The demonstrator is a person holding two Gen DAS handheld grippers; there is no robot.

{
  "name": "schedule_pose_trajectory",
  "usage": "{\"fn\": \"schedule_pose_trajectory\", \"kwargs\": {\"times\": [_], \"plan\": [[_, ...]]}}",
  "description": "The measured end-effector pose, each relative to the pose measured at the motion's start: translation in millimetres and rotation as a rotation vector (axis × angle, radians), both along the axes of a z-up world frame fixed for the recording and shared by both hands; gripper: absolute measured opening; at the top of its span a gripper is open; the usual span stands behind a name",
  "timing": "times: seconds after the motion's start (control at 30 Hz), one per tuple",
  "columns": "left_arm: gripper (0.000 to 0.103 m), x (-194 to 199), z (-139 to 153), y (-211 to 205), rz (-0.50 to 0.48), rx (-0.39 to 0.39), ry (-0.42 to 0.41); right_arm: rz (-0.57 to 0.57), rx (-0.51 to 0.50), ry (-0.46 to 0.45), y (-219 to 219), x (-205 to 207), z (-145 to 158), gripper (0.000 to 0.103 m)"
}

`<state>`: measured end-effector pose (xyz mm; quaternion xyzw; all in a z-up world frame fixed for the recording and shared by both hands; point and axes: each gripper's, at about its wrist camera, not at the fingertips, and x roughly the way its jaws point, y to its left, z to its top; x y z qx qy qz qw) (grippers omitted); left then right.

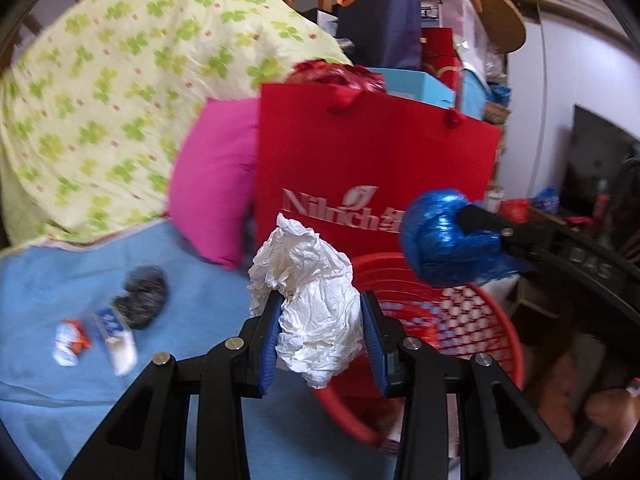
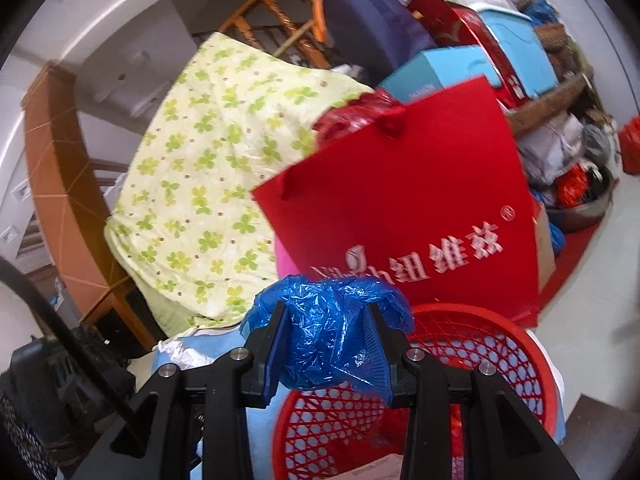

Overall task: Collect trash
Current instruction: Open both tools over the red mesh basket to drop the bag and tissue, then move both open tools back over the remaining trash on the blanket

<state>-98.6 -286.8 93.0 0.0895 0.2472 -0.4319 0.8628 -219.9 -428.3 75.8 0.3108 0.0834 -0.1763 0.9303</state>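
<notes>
Crumpled white paper (image 1: pixel 316 308) sits clamped between the blue pads of the left hand-held gripper (image 1: pixel 322 328), held just beside the rim of the red mesh basket (image 1: pixel 492 332) at lower right, presumably ready for dropping in. At right of frame, the right hand-held gripper (image 2: pixel 326 340) pinches a wadded blue plastic bag (image 2: pixel 324 340) above the same basket. More scraps (image 1: pixel 96 336) and a dark wad (image 1: pixel 142 296) lie on the blue bedsheet (image 1: pixel 208 308), lower left, apparently awaiting collection.

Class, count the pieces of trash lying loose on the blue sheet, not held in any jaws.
3: a dark wad, a blue-white wrapper and an orange-white scrap, clustered on the blue sheet. Others may be hidden.
</notes>
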Motion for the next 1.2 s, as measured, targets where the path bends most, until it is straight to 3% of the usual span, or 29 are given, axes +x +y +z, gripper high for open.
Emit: {"fn": "schedule_pose_trajectory", "kwargs": {"times": [0.1, 0.37, 0.4, 0.47, 0.5, 0.77, 1.0, 1.2], "plan": [[0.041, -1, -6, -6, -0.071, -0.025, 0.055, -0.031, 0.071, 0.013, -16, -4, -8, 0.040], [0.041, -3, -20, -25, -0.143, -0.028, 0.099, -0.066, 0.202, 0.083, -39, -3, -26, 0.042], [0.042, -2, -21, -27, -0.151, -0.028, 0.104, -0.069, 0.211, 0.089, -41, -3, -27, 0.045], [0.043, -1, -24, -32, -0.174, -0.031, 0.121, -0.070, 0.234, 0.096, -44, -3, -30, 0.060], [0.045, 0, -25, -34, -0.179, -0.031, 0.126, -0.066, 0.245, 0.092, -45, -4, -31, 0.061], [0.064, 0, -29, -41, -0.196, -0.036, 0.126, -0.088, 0.189, 0.083, -40, -10, -23, 0.061], [0.065, 5, -28, -30, -0.154, -0.019, 0.114, -0.080, 0.170, 0.058, -35, -6, -17, 0.061], [0.065, 10, -22, -3, -0.077, 0.003, 0.091, -0.053, 0.065, 0.003, -5, 1, 2, 0.061]]}}
